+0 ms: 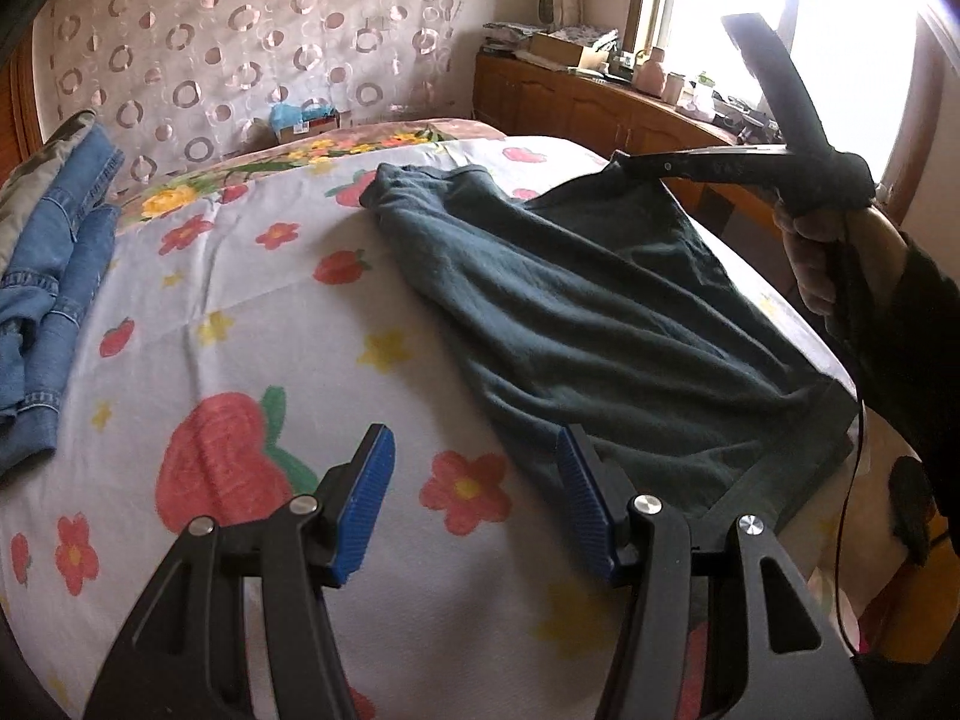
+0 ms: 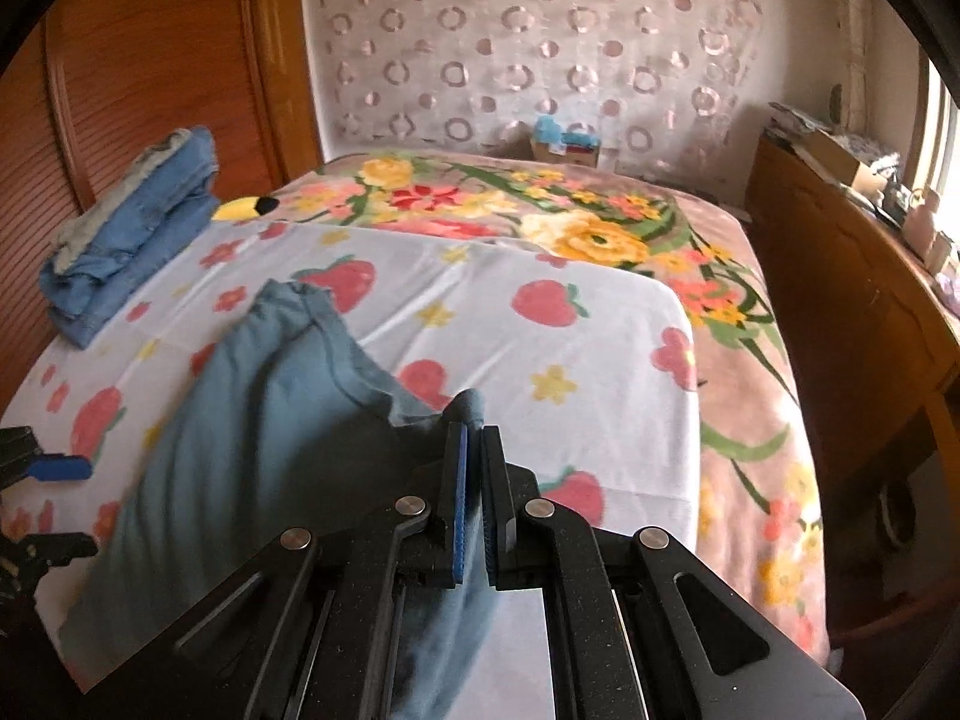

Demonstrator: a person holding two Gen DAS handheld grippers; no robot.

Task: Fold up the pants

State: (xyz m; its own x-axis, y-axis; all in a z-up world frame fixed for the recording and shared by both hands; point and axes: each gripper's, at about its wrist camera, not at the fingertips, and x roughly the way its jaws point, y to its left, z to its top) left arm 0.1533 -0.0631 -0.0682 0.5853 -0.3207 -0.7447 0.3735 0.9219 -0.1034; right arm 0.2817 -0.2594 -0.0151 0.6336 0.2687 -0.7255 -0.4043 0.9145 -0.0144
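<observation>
- Two stacks of folded denim (image 1: 54, 276) lying at the left edge of the left wrist view, well apart from the pants (image 1: 600, 312).
- Nothing blocking the strawberry-print sheet (image 1: 252, 312) between them.
- Stretching dark, long axis running from upper centre to lower right, one corner lifted.
- Right gripper (image 2: 474, 480) pinching that pants corner tight.
- Left gripper (image 1: 474, 498) hovering spread wide just beside the near hem, holding nothing.
</observation>
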